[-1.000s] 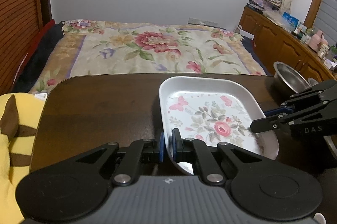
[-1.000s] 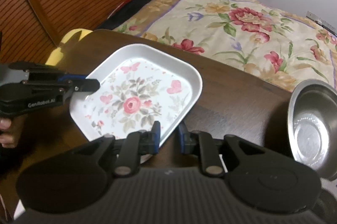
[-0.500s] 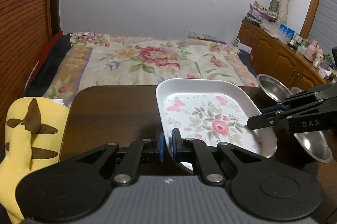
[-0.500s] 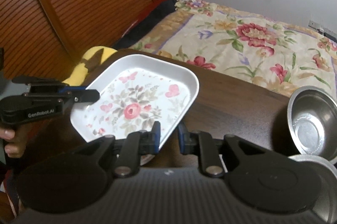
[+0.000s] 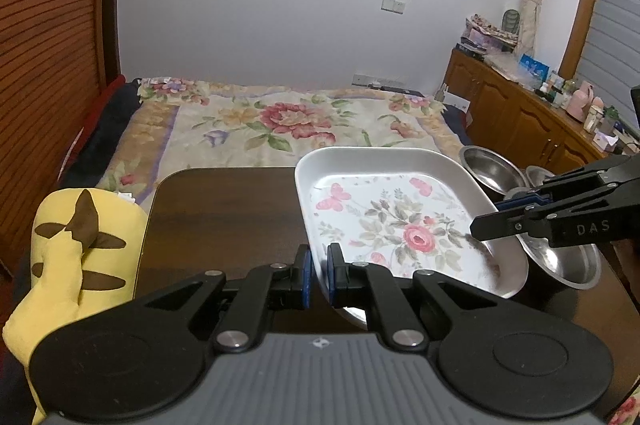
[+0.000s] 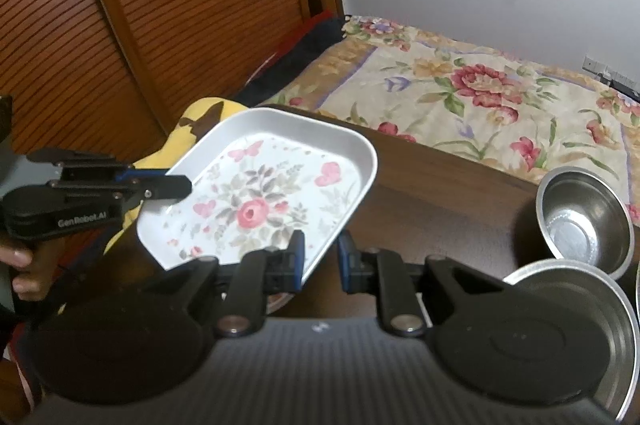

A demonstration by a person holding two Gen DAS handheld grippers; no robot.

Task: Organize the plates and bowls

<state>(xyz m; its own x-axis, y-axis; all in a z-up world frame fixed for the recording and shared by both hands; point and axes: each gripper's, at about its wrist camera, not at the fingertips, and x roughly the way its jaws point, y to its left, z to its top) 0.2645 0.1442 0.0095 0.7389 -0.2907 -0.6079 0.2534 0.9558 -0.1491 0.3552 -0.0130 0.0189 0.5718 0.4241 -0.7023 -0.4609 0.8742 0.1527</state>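
A white rectangular plate (image 5: 400, 225) (image 6: 260, 201) with a rose and butterfly print hangs tilted above the dark wooden table (image 5: 224, 209) (image 6: 440, 197). My left gripper (image 5: 318, 273) (image 6: 176, 183) is shut on its near-left rim. My right gripper (image 6: 320, 261) (image 5: 488, 217) is shut on the opposite rim. Two steel bowls stand on the table to the right: one farther back (image 5: 490, 169) (image 6: 580, 221), one nearer (image 5: 560, 261) (image 6: 580, 325), partly hidden behind my right gripper.
A yellow plush with brown marks (image 5: 68, 245) (image 6: 200, 121) lies off the table's left edge. Beyond the table is a bed with a floral cover (image 5: 280, 121). A wooden sideboard (image 5: 520, 113) lines the right wall. A person's hand (image 6: 24, 269) grips the left handle.
Both grippers have risen and drawn back with the plate held between them. The table and the steel bowls now sit lower and farther off in both views.
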